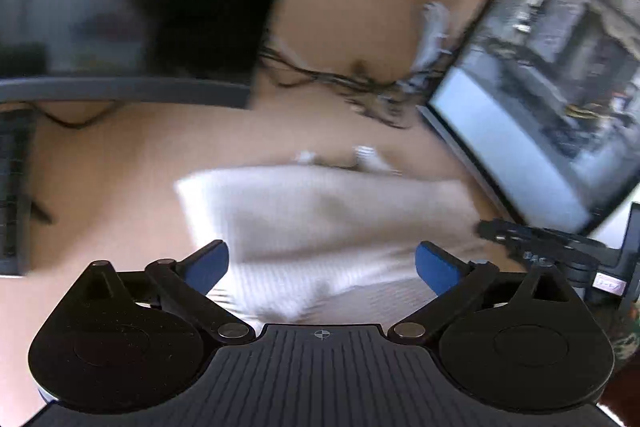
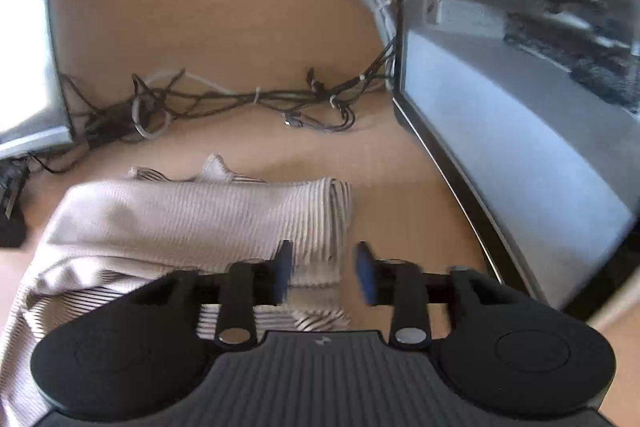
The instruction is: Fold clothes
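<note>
A cream ribbed garment with thin dark stripes lies folded on the wooden desk. In the left wrist view my left gripper hovers over the garment's near edge. It is open wide, its blue pads clear of the cloth. In the right wrist view the garment spreads to the left. My right gripper stands open over its right edge, with the cloth below and between the pads, which do not press on it. Both views are blurred.
A glass-sided computer case stands close on the right. A monitor stands at the back left, with a keyboard below it. Tangled cables lie behind the garment against a brown wall.
</note>
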Motion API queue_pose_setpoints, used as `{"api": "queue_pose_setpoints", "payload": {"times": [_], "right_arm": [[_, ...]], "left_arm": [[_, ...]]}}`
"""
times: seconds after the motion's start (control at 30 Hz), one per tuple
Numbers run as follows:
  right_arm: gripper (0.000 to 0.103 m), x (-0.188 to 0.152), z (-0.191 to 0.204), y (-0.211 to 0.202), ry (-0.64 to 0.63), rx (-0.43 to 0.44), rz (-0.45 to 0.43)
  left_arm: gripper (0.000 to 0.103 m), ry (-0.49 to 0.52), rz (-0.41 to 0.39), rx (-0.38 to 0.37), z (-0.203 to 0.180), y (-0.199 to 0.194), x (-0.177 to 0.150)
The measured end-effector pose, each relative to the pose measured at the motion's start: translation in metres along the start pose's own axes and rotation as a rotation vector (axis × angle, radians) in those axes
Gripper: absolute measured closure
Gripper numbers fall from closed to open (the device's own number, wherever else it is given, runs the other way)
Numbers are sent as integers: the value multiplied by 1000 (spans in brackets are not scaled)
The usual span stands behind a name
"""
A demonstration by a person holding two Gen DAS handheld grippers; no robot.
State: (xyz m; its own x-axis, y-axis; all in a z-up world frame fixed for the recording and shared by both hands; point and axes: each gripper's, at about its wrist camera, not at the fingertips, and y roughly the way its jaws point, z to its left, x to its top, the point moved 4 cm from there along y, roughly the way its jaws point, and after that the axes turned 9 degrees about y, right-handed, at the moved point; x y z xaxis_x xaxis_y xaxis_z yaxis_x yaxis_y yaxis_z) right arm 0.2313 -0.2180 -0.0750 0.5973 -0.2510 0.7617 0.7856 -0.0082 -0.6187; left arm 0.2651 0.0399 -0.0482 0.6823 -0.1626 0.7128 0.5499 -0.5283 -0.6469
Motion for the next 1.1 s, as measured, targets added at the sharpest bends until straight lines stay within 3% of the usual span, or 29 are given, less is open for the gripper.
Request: {"api": "queue_pose_setpoints", "payload": {"times": [0.07, 0.17, 0.27, 0.33, 0.47, 0.6, 0.73, 0.83, 0.9, 1.1], "right_arm": [[53, -5, 9, -9, -19, -1, -23], [53, -10, 20, -14, -43, 9, -49], [53, -17, 19, 6, 48, 95, 15], [53, -27, 21, 21, 19, 117, 30], [42, -35, 32, 30, -140, 142, -17], [41, -22, 29, 46, -149, 193, -4], [38, -10, 30, 66, -175, 224, 5], [30, -8, 33, 71, -187, 244, 10], [19, -10, 35, 71, -193, 266, 12], [17, -12, 37, 70, -208, 243, 5]], "left_arm": [[0, 5, 22, -34, -4, 11, -8], [0, -5, 34, -19, 0, 26, -20], [0, -17, -20, 3, -1, 29, -29], [0, 3, -52, 30, -5, 30, -35], [0, 65, -74, 96, -14, 34, -41], [0, 127, -86, 139, -18, 47, -37], [0, 106, -106, 151, -16, 55, -29], [0, 100, -114, 161, -16, 60, -27], [0, 111, -110, 175, -19, 61, -27], [0, 121, -109, 184, -20, 62, -28]]}}
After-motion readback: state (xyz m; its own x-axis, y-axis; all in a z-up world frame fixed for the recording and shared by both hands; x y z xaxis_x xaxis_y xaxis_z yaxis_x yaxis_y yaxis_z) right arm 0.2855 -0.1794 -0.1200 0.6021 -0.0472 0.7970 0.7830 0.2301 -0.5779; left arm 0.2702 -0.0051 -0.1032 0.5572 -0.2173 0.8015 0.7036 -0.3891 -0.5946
